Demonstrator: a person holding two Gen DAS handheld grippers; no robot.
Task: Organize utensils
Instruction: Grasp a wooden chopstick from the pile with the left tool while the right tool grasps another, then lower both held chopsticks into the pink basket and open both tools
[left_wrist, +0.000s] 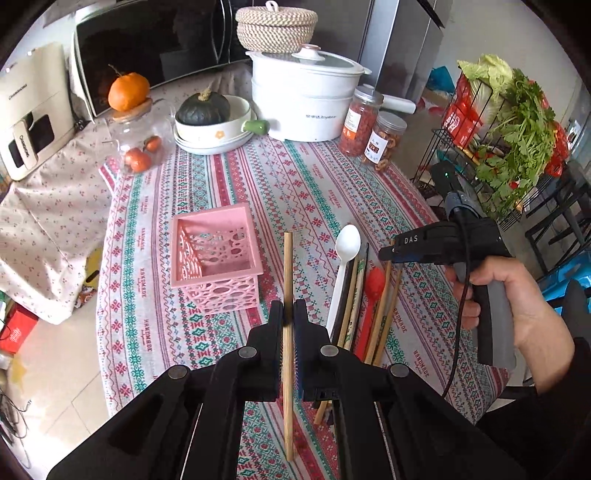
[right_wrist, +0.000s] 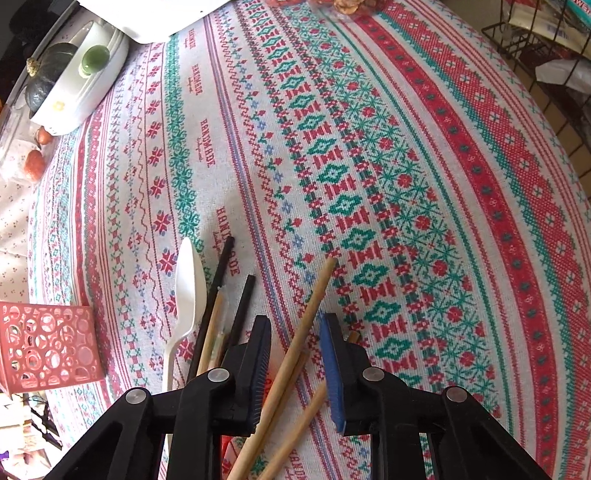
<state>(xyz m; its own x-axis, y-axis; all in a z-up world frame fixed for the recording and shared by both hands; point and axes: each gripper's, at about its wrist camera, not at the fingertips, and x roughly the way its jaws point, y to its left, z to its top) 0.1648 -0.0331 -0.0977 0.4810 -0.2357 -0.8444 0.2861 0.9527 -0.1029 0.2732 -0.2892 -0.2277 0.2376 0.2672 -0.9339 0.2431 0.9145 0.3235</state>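
Note:
My left gripper (left_wrist: 289, 306) is shut on a wooden chopstick (left_wrist: 288, 266) and holds it upright above the patterned tablecloth (left_wrist: 295, 192), just right of the empty pink basket (left_wrist: 214, 258). On the cloth to the right lie a white spoon (left_wrist: 345, 251), black chopsticks, a red spoon (left_wrist: 373, 284) and more wooden chopsticks. In the right wrist view, my right gripper (right_wrist: 293, 325) points down over that pile. Its jaws stand apart around a wooden chopstick (right_wrist: 317, 288) and the pads are not pressing on it. The white spoon (right_wrist: 188, 280) and black chopsticks (right_wrist: 221, 266) lie left of it.
At the back of the table stand a white pot (left_wrist: 306, 107), two snack jars (left_wrist: 360, 125), a bowl holding a pumpkin (left_wrist: 203, 109) and a glass jar of oranges (left_wrist: 138, 144). A wire rack of greens (left_wrist: 509, 129) stands right of the table. A hand (left_wrist: 517, 295) holds the right gripper.

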